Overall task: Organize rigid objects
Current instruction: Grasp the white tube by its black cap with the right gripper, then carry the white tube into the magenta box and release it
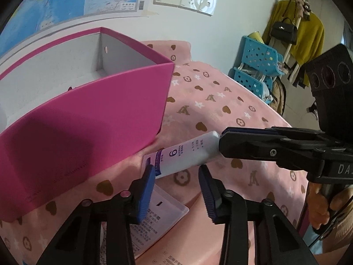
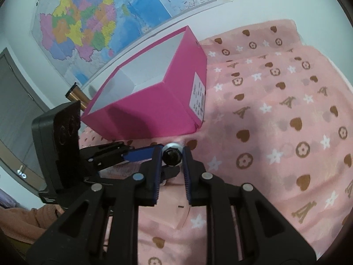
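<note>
White tube [image 1: 185, 154] (crimp toward pink box [image 1: 88, 119]); right fingers [image 2: 155, 165] clamp its cap.

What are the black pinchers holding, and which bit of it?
The right gripper pinches the white tube by its cap end. The left gripper seems to hold nothing.

White tube [image 1: 187, 153] lies beside pink box [image 1: 88, 119] — open-topped.

The tall pink box [image 2: 154, 101] blocks the bed's [image 2: 286, 132] wall side; the cloth to its right lies open.
</note>
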A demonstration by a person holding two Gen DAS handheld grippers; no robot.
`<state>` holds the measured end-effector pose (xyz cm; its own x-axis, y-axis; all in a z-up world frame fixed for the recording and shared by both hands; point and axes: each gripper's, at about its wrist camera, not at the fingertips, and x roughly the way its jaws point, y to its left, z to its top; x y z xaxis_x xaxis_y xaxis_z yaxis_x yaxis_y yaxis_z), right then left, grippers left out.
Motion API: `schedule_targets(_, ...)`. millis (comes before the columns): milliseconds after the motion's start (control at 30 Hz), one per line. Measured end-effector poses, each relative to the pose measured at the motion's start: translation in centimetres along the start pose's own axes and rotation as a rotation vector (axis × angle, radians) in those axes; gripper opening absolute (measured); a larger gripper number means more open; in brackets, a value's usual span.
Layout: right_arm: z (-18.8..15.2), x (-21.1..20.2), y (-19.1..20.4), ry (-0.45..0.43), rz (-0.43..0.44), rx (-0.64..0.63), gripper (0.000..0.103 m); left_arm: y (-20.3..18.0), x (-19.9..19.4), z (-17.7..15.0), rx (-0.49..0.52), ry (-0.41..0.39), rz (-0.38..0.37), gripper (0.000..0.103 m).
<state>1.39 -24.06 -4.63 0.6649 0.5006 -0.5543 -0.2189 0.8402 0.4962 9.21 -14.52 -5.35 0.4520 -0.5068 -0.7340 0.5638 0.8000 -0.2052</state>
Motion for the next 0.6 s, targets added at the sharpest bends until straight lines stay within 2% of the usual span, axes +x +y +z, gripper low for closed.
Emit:
schedule_targets(100, 0.1, 0.6, -0.2, -0.005, -0.015, 0.010, 0.033, 0.3, 0.0, 0.0, -0.010, -0.001, -0.014, 0.034)
schedule_targets(200, 0.3, 1.2, -0.6, -0.007, -0.028, 0.018, 0.035, 0.3, 0.1, 0.0, -0.012, 0.002, -0.017, 0.034)
schedule_targets(400, 0.5, 2.5, -1.2, -0.001, -0.028, 0.039, 0.035, 0.5, 0.1, -0.1, -0.021, 0.007, -0.021, 0.034)
schedule_targets(433, 0.5, 2.6, -1.2, 0.001, -0.029, 0.036, 0.029, 0.6, 0.1, -0.1, -0.023, 0.005, -0.014, 0.034)
schedule_targets(600, 0.2, 2.1, -1.1, -0.014, -0.003, 0.043, 0.027, 0.9, -0.1, -0.4, -0.041, 0.015, -0.010, 0.036)
